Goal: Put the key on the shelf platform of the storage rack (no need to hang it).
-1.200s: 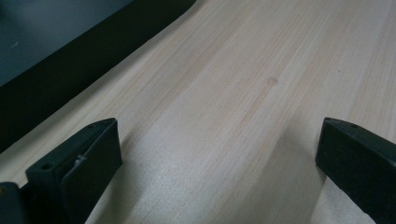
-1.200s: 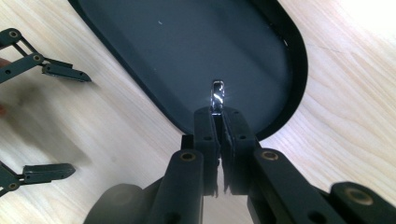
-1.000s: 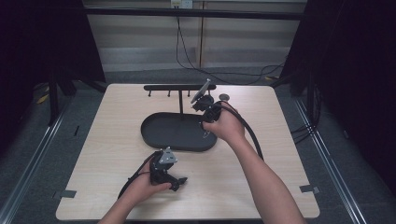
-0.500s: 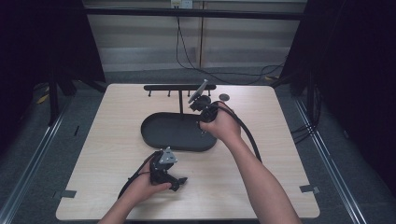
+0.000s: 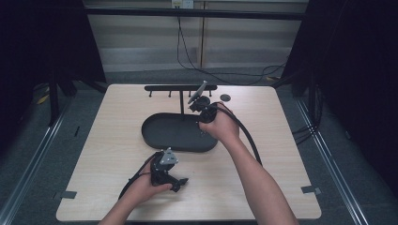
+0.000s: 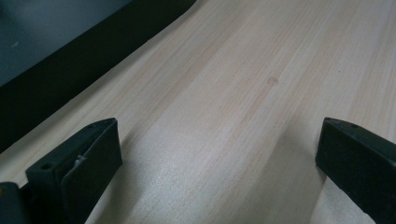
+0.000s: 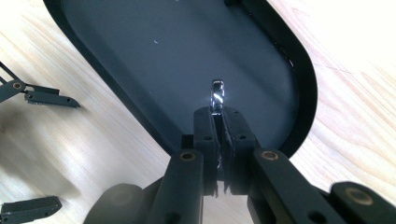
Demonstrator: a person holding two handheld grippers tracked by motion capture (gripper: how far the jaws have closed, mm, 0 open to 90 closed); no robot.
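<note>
My right gripper [image 7: 217, 116] is shut on a small shiny silver piece [image 7: 217, 95], perhaps a ring seen edge-on, which sticks out past the fingertips. It hangs over the right end of a black oval tray [image 7: 163, 46]. In the high view the right gripper [image 5: 202, 108] is above the tray's [image 5: 155, 138] far right rim, beside the T-shaped black stand [image 5: 180, 87] that rises from the tray. My left gripper [image 5: 180, 183] rests low on the wooden table in front of the tray. Its jaws stand wide apart [image 6: 219, 140] with bare wood between them.
A small dark disc [image 5: 225, 97] lies on the table behind the right hand. The tray's edge [image 6: 70, 60] is at the upper left of the left gripper view. The left gripper's open jaws [image 7: 65, 151] appear at the left of the right gripper view.
The right hand has shifted slightly left, toward the stand and over the tray's end, still holding the silver piece. The left gripper has stayed put.
</note>
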